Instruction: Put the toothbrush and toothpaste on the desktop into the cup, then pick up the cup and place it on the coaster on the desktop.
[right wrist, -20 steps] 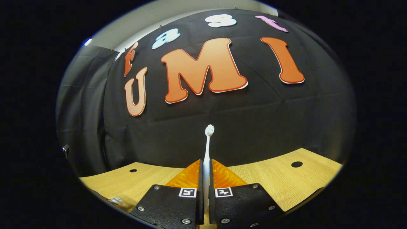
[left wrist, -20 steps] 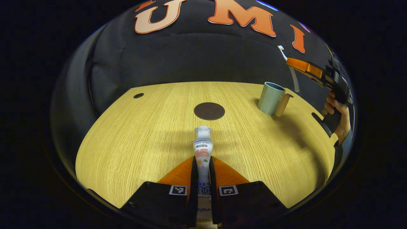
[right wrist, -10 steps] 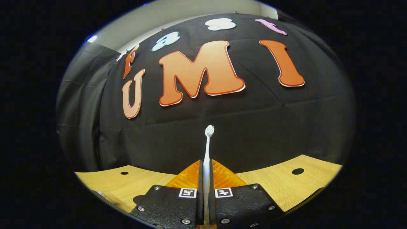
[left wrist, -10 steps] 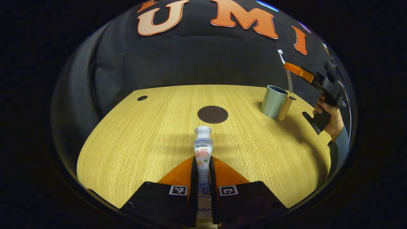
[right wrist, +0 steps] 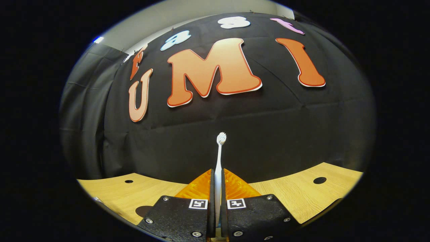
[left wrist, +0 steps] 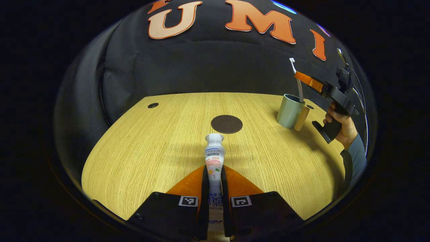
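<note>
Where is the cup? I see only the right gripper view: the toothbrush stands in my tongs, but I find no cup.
Observer: In the left gripper view the cup stands upright at the far right of the table. The lower end of the toothbrush is at its rim, seemingly just inside.
Operator: Is the toothpaste in the cup?
Observer: No. The left tongs are shut on the toothpaste, cap pointing forward, at the near side of the table.
Operator: And the coaster?
Observer: The dark round coaster lies bare at mid-table, left of the cup and apart from it.
</note>
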A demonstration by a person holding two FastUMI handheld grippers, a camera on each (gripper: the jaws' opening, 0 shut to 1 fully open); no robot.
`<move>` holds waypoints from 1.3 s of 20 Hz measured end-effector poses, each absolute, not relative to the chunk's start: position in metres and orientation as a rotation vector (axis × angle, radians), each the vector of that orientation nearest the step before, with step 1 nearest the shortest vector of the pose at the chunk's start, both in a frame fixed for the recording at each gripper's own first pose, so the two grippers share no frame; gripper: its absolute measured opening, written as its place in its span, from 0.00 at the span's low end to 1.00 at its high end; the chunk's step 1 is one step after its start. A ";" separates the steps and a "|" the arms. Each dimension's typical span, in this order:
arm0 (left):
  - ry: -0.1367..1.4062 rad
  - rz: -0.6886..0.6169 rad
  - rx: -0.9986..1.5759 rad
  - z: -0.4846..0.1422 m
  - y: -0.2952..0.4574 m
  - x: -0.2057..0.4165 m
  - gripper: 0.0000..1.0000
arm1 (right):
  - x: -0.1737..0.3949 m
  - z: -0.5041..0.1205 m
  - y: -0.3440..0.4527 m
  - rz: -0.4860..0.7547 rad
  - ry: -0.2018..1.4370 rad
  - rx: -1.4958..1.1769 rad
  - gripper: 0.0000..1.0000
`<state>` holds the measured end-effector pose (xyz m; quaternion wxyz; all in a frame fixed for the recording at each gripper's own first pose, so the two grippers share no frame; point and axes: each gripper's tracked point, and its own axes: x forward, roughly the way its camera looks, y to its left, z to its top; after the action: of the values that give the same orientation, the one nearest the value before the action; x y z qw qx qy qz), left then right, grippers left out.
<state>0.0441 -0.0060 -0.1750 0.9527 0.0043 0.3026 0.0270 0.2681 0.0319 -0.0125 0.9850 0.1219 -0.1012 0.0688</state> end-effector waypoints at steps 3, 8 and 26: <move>0.608 0.062 0.006 -0.171 -0.005 0.038 0.22 | 0.272 -0.016 0.033 0.143 -0.195 0.232 0.07; 0.605 0.064 0.000 -0.157 -0.007 0.033 0.22 | 0.277 -0.029 0.036 0.149 -0.170 0.202 0.07; 0.596 0.079 -0.018 -0.086 0.014 0.008 0.22 | 0.285 -0.082 0.039 0.125 -0.010 0.190 0.07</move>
<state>0.0082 0.0143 -0.0861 0.9551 -0.0090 0.2935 0.0390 0.2849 0.0392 -0.0820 0.9935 0.0948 -0.0048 0.0622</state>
